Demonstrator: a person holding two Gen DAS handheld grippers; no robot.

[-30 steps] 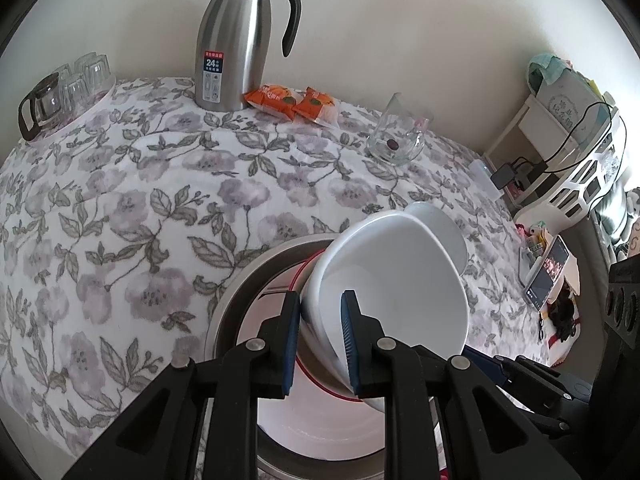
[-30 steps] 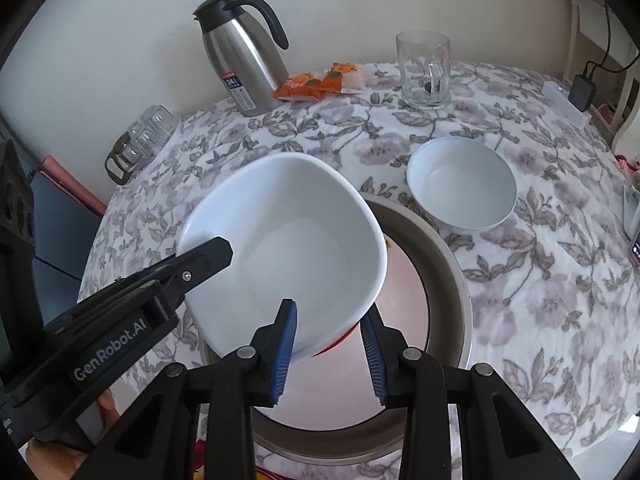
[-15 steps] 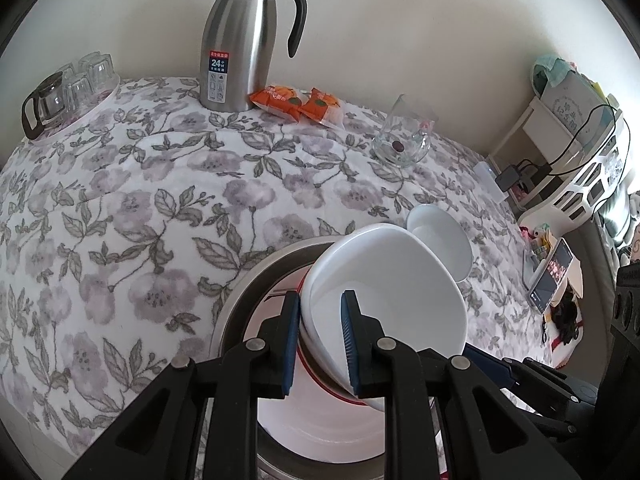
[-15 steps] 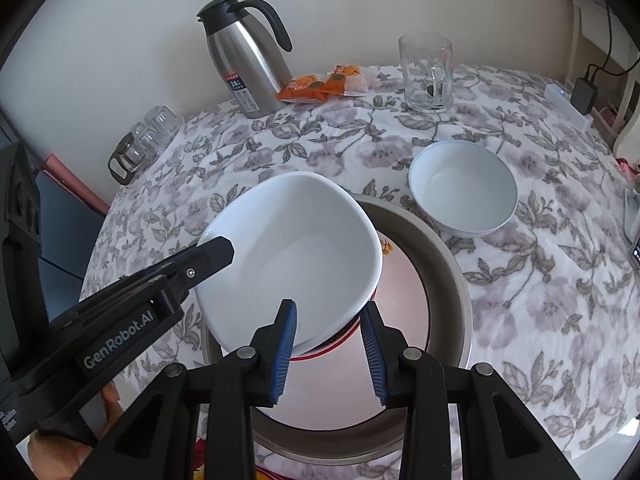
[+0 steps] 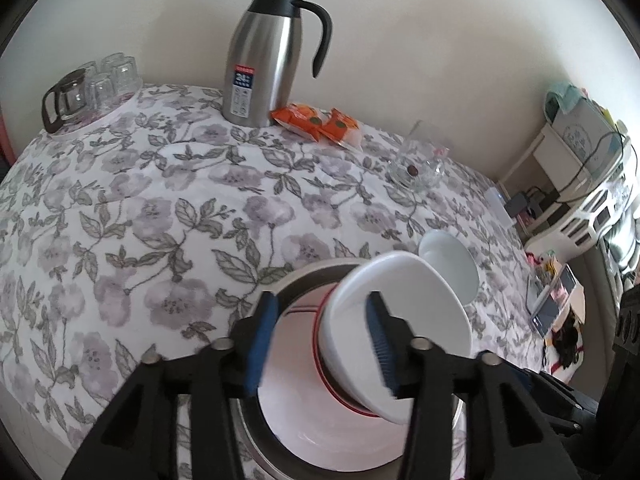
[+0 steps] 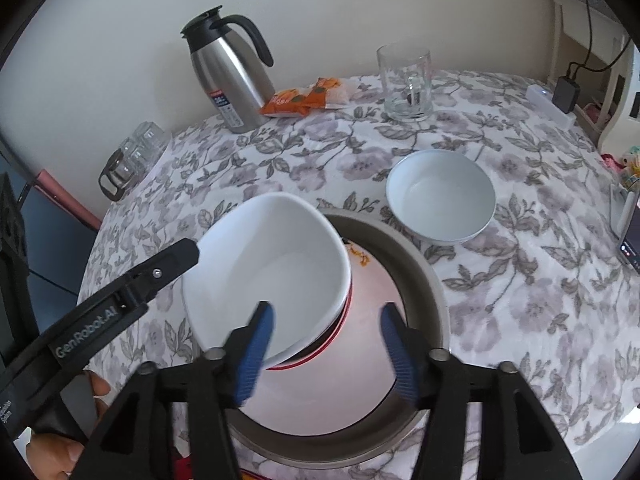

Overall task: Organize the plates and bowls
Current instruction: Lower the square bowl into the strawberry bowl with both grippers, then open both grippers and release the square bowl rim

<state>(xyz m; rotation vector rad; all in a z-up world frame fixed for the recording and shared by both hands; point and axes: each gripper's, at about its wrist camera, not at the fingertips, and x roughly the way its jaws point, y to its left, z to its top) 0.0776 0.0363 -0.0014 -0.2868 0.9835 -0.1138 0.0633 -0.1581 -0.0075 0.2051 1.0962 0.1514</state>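
Note:
A white bowl [image 5: 400, 320] lies tilted inside a red-rimmed white bowl [image 5: 320, 412], which sits in a large grey metal basin [image 6: 424, 276]. The white bowl also shows in the right wrist view [image 6: 272, 276]. My left gripper [image 5: 320, 344] is open, its jaws on either side of the bowl's near rim. My right gripper [image 6: 328, 352] is open too, jaws spread around the bowl's edge. A second white bowl [image 6: 440, 196] stands on the floral tablecloth, right of the basin. It also shows in the left wrist view [image 5: 452, 260].
A steel thermos jug [image 5: 264, 60], orange snack packets [image 5: 320, 122] and a glass mug [image 6: 406, 84] stand at the back. A tray of glasses with a small pot [image 5: 88, 88] is at the back left. A phone [image 6: 630, 236] lies at the right edge.
Both grippers have opened and let go of the white bowl, which has sunk lower onto the red-rimmed bowl. Both cameras have pulled back slightly.

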